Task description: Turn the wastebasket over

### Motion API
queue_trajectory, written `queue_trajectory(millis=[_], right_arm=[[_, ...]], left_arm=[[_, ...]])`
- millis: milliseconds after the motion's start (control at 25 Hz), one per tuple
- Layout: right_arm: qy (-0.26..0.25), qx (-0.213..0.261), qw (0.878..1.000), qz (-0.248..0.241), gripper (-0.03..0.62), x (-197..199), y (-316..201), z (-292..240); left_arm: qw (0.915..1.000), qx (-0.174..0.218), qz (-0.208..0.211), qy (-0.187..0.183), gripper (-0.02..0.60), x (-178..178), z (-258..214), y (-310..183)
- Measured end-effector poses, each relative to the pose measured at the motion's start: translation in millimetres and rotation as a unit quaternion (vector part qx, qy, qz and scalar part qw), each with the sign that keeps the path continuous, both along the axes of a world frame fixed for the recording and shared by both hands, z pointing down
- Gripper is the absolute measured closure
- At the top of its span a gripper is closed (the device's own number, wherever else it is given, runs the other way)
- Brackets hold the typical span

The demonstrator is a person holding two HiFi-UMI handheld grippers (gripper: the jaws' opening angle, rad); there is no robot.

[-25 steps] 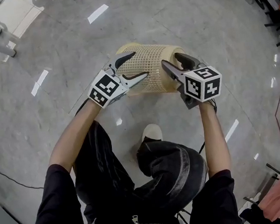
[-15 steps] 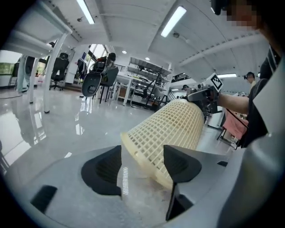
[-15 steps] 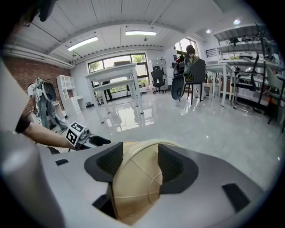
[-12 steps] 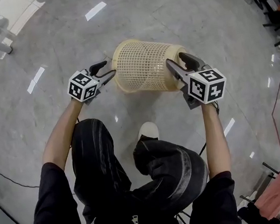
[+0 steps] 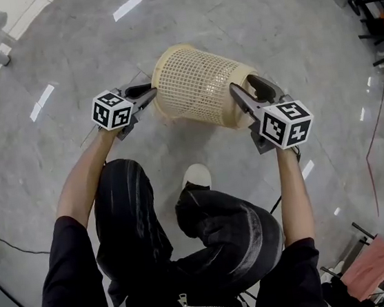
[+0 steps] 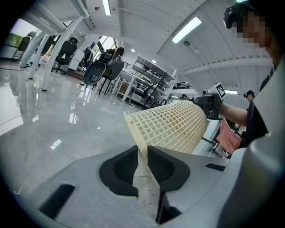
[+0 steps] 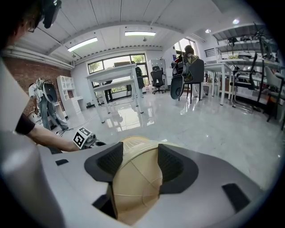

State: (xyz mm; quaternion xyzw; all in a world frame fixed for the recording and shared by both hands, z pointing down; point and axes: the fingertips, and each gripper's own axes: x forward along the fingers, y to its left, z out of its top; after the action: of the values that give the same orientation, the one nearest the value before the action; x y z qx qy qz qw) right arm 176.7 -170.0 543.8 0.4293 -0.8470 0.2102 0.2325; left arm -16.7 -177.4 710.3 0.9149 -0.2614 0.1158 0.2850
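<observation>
Nearest the body, just short of the beige plastic mesh wastebasket (image 5: 194, 86): bent legs in dark trousers (image 5: 229, 228) and one white shoe (image 5: 196, 176), set on the glossy grey stone floor (image 5: 266, 22).

Next out, at the wastebasket's open end: the grey left gripper (image 5: 150, 93) with black pads and a marker cube. Jaws just brought nearly together, pinched on the thin flared rim. In the left gripper view, that rim edge upright between the pads, with the mesh wall running away behind it.

At the wastebasket's opposite, closed end: the matching right gripper (image 5: 245, 88). Jaws spread wide around the solid round base, pads pressed on either side of it and the base filling the gap between them.

Wastebasket itself held on its side between the two grippers, rim end to the left, base end to the right. Cannot tell whether touching the floor or clear of it.

Beyond the wastebasket: open floor streaked with bright reflections of ceiling lights. Well to the right of the wastebasket, a thin red cable (image 5: 374, 141) trailing across the floor. Far past the wastebasket in the right gripper view, a white bench (image 7: 111, 71) on thin legs; far past it in the left gripper view, black office chairs (image 6: 100, 71).
</observation>
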Motion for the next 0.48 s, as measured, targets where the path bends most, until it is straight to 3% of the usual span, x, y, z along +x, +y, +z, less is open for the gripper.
queue_trajectory(millis=[160, 280, 360, 480], right_arm=[[0.000, 0.002, 1.000, 0.007, 0.347, 6, 6, 3], [0.037, -0.016, 0.999, -0.005, 0.347, 11, 16, 28], [0.054, -0.047, 0.997, -0.013, 0.347, 10, 25, 59], [0.039, -0.094, 0.995, -0.006, 0.347, 4, 38, 103]], left_arm=[[0.9996, 0.017, -0.023, -0.004, 0.528, -4, -11, -5], [0.9971, 0.048, -0.059, -0.007, 0.548, -19, -29, -19], [0.9942, 0.074, -0.070, -0.035, 0.555, -31, -36, -27], [0.9880, 0.108, -0.062, -0.091, 0.555, -42, -40, -29]])
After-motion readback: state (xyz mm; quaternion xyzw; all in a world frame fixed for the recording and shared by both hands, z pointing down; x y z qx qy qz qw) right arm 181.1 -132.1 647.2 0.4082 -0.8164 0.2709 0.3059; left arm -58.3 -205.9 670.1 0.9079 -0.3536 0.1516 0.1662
